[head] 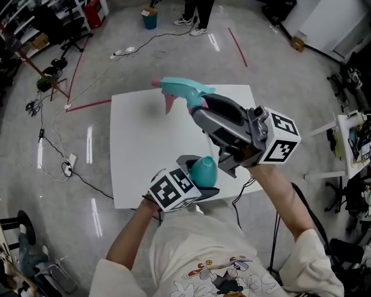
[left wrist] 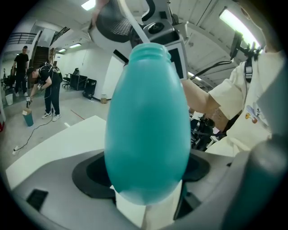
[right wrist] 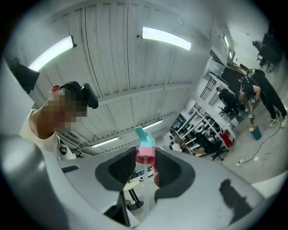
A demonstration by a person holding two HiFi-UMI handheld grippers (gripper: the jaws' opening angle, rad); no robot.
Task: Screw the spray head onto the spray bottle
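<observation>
My left gripper (head: 204,178) is shut on the teal spray bottle (head: 203,169) and holds it upright over the white table's near edge. In the left gripper view the bottle (left wrist: 148,130) fills the middle between the jaws (left wrist: 148,184), its open threaded neck (left wrist: 149,50) at the top. My right gripper (head: 200,108) is shut on the spray head (head: 184,89), teal with a pink nozzle and trigger, held above the bottle and farther from me. In the right gripper view its pads (right wrist: 145,162) clamp the pink collar (right wrist: 145,154), and the clear dip tube (right wrist: 144,191) hangs down from it.
The white square table (head: 145,145) lies under both grippers with nothing on it. Cables and red tape lines run over the grey floor around it. A teal bin (head: 149,19) and a standing person (head: 196,14) are at the far side. Stands and equipment crowd the right edge (head: 351,136).
</observation>
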